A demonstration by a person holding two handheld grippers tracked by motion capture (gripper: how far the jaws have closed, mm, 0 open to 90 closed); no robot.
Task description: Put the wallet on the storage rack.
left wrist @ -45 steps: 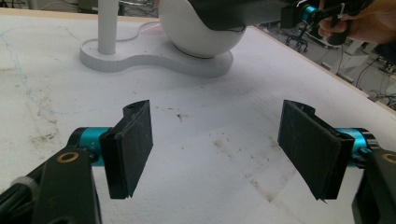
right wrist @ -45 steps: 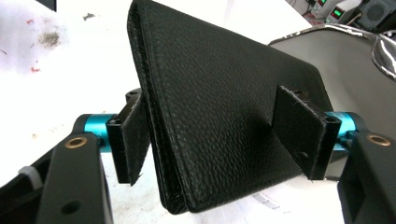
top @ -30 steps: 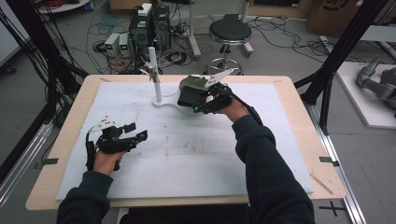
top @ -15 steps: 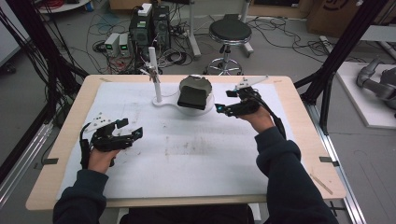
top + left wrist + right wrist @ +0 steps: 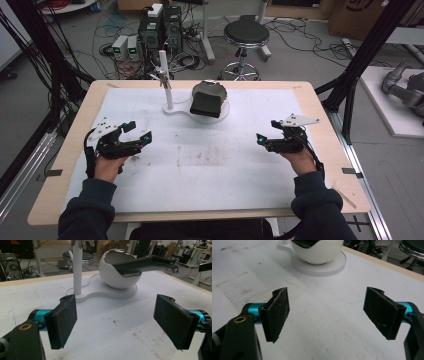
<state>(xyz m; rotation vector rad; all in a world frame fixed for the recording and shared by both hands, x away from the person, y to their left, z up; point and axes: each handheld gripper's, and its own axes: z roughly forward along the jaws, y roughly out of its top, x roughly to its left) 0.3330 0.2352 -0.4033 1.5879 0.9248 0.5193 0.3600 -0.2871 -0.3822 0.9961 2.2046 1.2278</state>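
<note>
floor: grey, cables (image 5: pixel 115 40) | stool (image 5: pixel 246 34) | table (image 5: pixel 320 117): wood

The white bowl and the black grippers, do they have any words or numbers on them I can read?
No readable text anywhere.
White bowl: plain, no letters.
Dark pouch in it: no label visible.
Left gripper and right gripper: no marks to read.
Cardboard box behind the table: dark print, too blurred to read.

a robotics lab or workshop: a wooden table (image 5: pixel 320 107) under a white mat sits inside a black metal frame (image 5: pixel 360 65), with computer towers (image 5: pixel 162 25) and tangled cables (image 5: pixel 115 55) on the grey floor behind, a round stool (image 5: pixel 246 35), cardboard boxes (image 5: pixel 357 15), and a grey robot arm (image 5: pixel 402 90) at the right.
</note>
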